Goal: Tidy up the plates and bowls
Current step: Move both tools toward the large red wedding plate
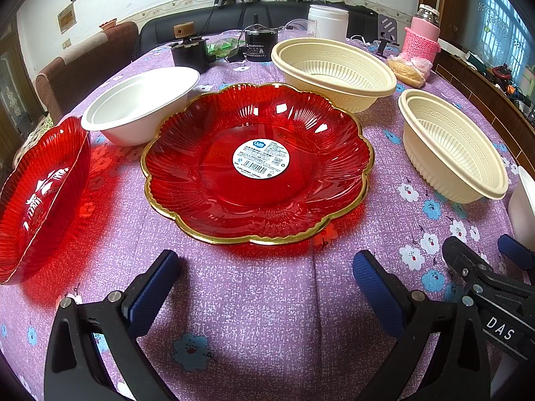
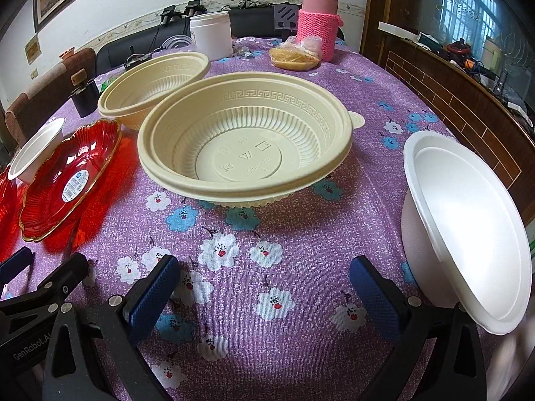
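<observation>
A red gold-rimmed plate [image 1: 259, 163] with a white label lies straight ahead of my open, empty left gripper [image 1: 265, 284]; it also shows in the right wrist view [image 2: 70, 177]. A second red plate [image 1: 40, 197] sits at the left. A white bowl [image 1: 140, 105] stands behind them. Two cream bowls [image 1: 336, 70] [image 1: 451, 147] stand at the right. In the right wrist view my open, empty right gripper [image 2: 264, 287] faces the near cream bowl [image 2: 245, 140]; the far cream bowl [image 2: 153, 87] is behind it, and another white bowl [image 2: 468, 230] is at the right.
The purple flowered tablecloth [image 2: 267, 250] covers the table. At the back stand a white jar [image 2: 212, 35], a pink flask [image 2: 319, 21], a bagged item [image 2: 294, 55] and dark boxes [image 1: 190, 51]. A wooden ledge [image 2: 468, 107] borders the right side. The right gripper's body [image 1: 495, 287] shows in the left view.
</observation>
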A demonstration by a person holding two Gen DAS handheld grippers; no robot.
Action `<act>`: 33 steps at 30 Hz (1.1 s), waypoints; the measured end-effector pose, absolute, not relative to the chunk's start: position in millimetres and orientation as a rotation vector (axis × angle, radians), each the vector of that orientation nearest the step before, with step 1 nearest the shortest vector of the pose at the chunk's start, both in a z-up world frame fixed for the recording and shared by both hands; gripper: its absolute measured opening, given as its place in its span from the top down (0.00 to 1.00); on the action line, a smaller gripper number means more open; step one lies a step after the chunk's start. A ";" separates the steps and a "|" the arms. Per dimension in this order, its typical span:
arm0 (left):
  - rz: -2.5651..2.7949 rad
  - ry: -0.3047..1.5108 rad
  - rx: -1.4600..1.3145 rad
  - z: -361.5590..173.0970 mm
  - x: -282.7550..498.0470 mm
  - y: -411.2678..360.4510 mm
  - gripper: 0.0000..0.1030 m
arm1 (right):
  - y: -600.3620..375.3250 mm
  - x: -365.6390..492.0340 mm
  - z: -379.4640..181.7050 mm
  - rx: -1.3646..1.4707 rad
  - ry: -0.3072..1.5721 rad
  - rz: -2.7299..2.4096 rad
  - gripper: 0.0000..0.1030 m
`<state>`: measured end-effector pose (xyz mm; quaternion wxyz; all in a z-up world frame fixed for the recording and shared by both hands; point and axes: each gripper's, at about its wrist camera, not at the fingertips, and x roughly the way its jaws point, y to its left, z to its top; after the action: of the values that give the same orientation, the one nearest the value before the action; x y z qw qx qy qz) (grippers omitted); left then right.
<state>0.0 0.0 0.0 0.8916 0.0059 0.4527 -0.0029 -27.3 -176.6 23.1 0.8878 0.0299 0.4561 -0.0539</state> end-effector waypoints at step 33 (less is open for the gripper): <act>-0.154 0.931 -0.056 19.5 -54.2 12.7 0.09 | -168.9 -38.6 21.7 0.047 0.975 -0.072 0.01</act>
<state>-54.2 12.7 19.5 0.8905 -0.0271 0.4481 -0.0743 -38.6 -168.9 21.7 0.8826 0.0223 0.4683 -0.0345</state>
